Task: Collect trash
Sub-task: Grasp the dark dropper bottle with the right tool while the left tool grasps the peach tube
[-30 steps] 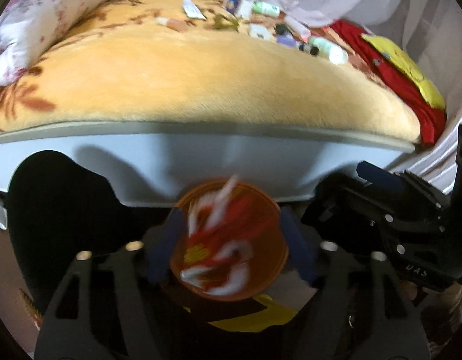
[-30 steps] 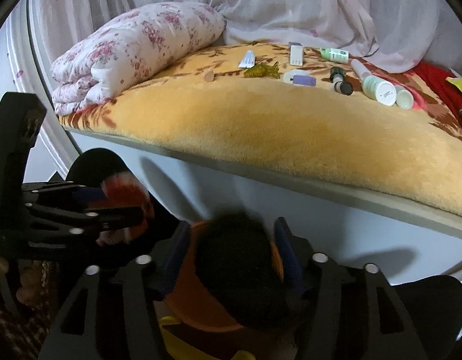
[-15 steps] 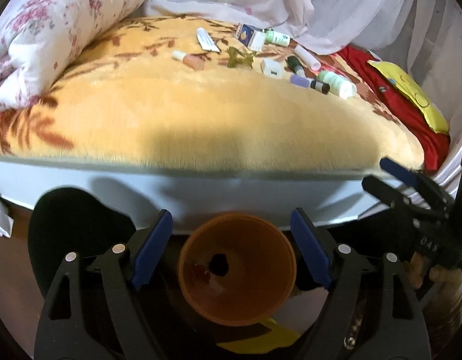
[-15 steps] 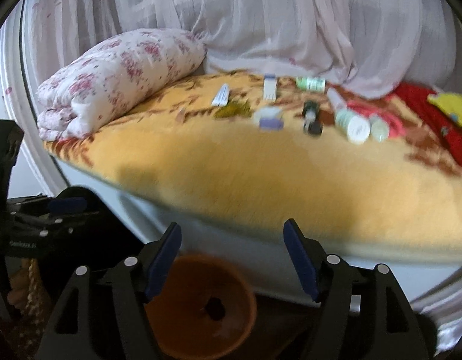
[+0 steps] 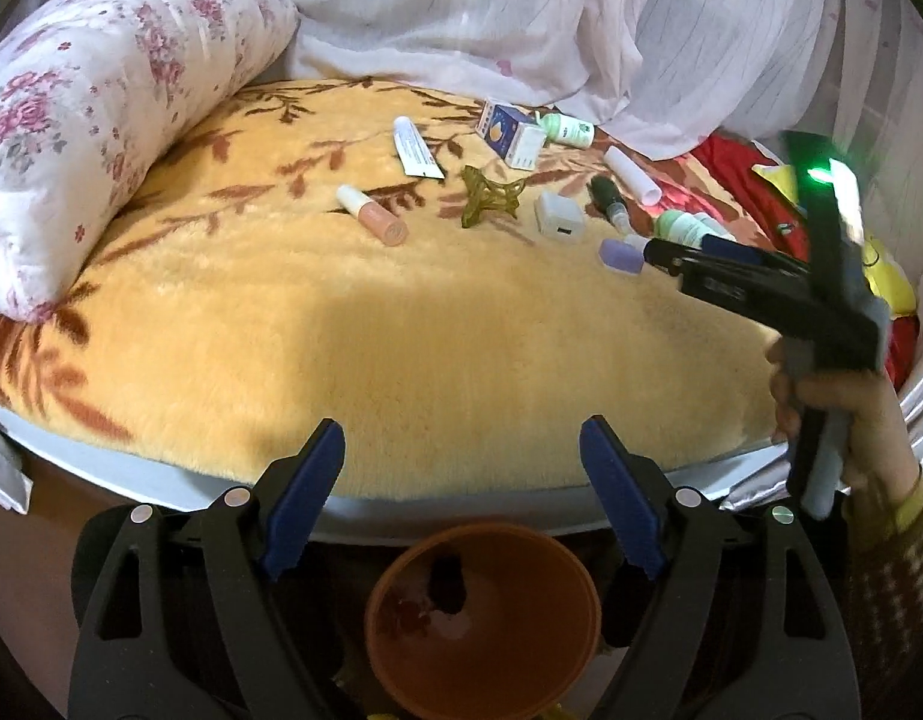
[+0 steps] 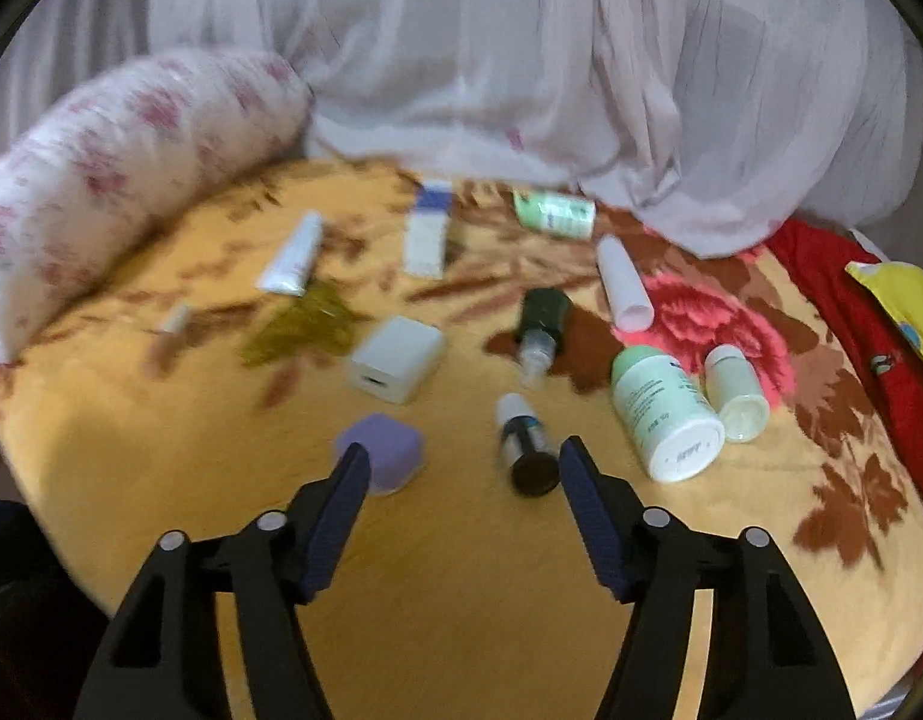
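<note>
Our left gripper [image 5: 461,456] hangs with jaws apart and empty over the orange bin [image 5: 482,618], which sits below the near edge of the bed [image 5: 401,324]. Our right gripper [image 6: 461,480], jaws spread and holding nothing, hovers over the blanket beside the purple cap [image 6: 383,450] and small dark-capped bottle [image 6: 524,444].
</note>
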